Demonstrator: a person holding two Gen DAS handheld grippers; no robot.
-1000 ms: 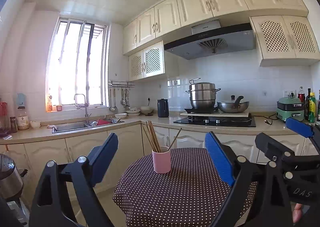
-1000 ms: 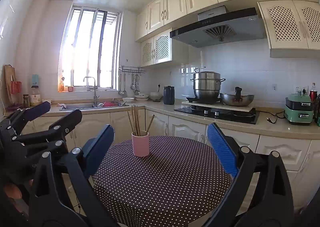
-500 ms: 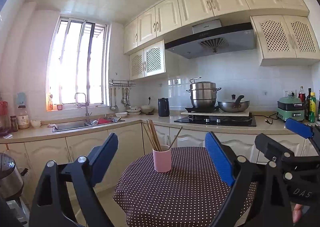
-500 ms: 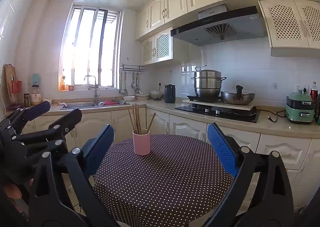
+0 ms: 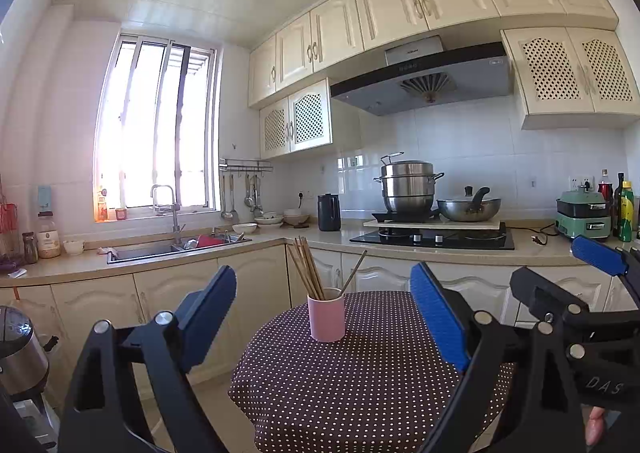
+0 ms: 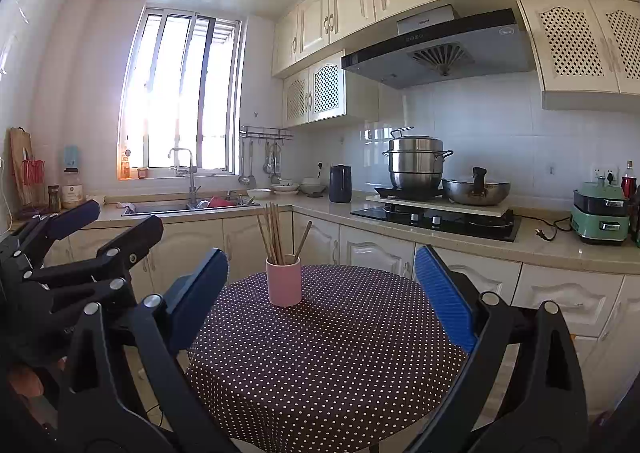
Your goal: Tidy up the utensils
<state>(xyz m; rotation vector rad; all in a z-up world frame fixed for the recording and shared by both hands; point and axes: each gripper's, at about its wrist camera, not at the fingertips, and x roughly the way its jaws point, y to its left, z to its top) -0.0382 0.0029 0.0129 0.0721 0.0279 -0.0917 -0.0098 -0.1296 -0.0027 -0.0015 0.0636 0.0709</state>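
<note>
A pink cup [image 5: 326, 318] stands on a round table with a dark polka-dot cloth [image 5: 360, 381]. It holds several wooden chopsticks [image 5: 307, 268] and one thin metal-handled utensil [image 5: 354, 271]. The cup also shows in the right wrist view [image 6: 283, 284] with the chopsticks [image 6: 272, 234]. My left gripper [image 5: 324, 321] is open and empty, held back from the table's near side. My right gripper [image 6: 320, 293] is open and empty, likewise short of the cup. Each gripper shows at the edge of the other's view.
A counter runs behind the table with a sink [image 5: 176, 247], a black kettle [image 5: 329, 212], a steamer pot [image 5: 408, 187] and wok [image 5: 468, 209] on the hob, and a green appliance [image 5: 584, 215]. Cabinets stand below. A metal appliance [image 5: 18, 353] stands low left.
Both views have shifted very slightly; the table and cup sit a touch further right in the frames. Both grippers stay open and empty.
</note>
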